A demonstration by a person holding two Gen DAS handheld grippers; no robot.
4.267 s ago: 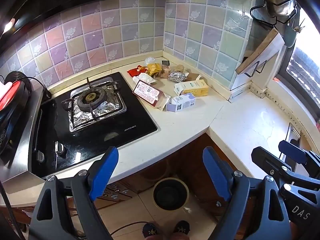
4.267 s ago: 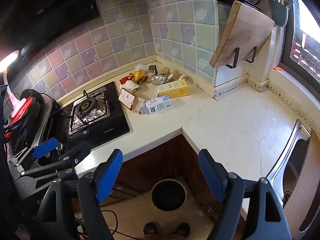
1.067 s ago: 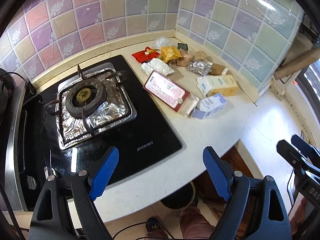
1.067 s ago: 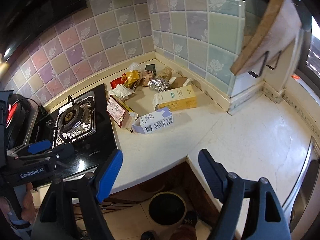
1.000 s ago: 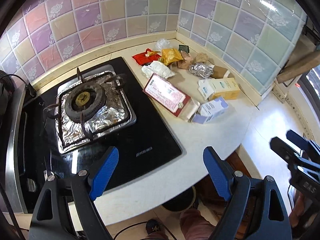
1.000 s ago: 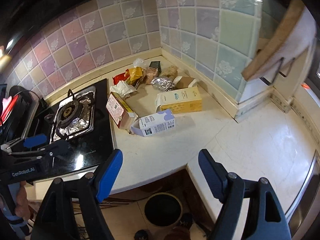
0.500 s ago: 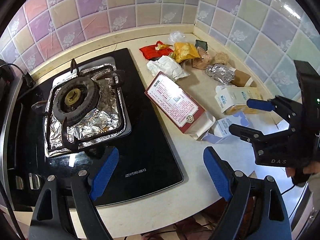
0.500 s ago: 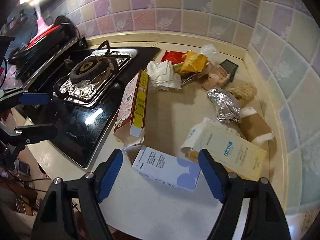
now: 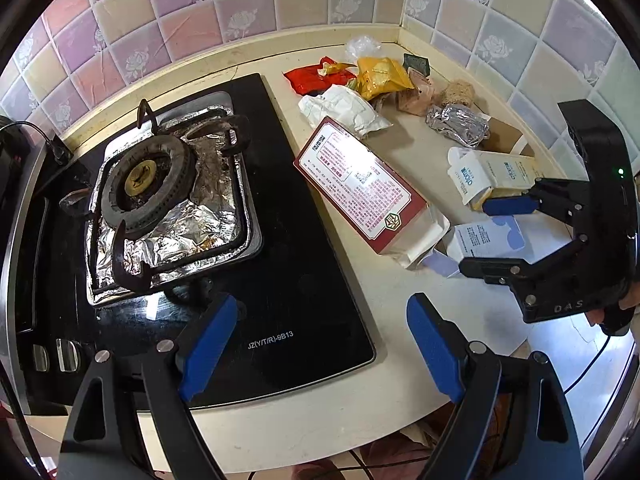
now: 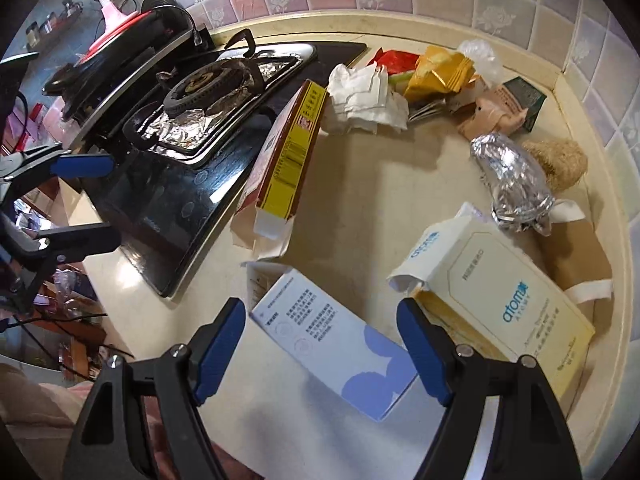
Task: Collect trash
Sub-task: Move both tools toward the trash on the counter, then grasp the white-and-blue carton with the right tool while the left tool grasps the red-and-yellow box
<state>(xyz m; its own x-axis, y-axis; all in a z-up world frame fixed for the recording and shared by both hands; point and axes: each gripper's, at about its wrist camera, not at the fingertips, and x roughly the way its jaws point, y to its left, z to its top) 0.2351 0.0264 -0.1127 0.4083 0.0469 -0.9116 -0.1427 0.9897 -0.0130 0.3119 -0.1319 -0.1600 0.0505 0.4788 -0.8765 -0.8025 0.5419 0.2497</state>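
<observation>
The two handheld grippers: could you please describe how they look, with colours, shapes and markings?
Both are black, angular linkage frames with silver rivets, each ending in two flat blue-padded fingers. In the left wrist view, the right gripper carries white "DAS" lettering, a small green light on its black body and a thin black cable trailing below. The left gripper looks alike.

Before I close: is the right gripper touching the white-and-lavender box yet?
Cannot tell. In the right wrist view the right gripper straddles the white-and-lavender box, fingers open, but neither view plainly shows contact or a gap.

Empty cartons (image 10: 332, 336), wrappers (image 10: 440, 68) and a foil wad (image 10: 512, 176) litter the counter corner (image 10: 360, 208).
</observation>
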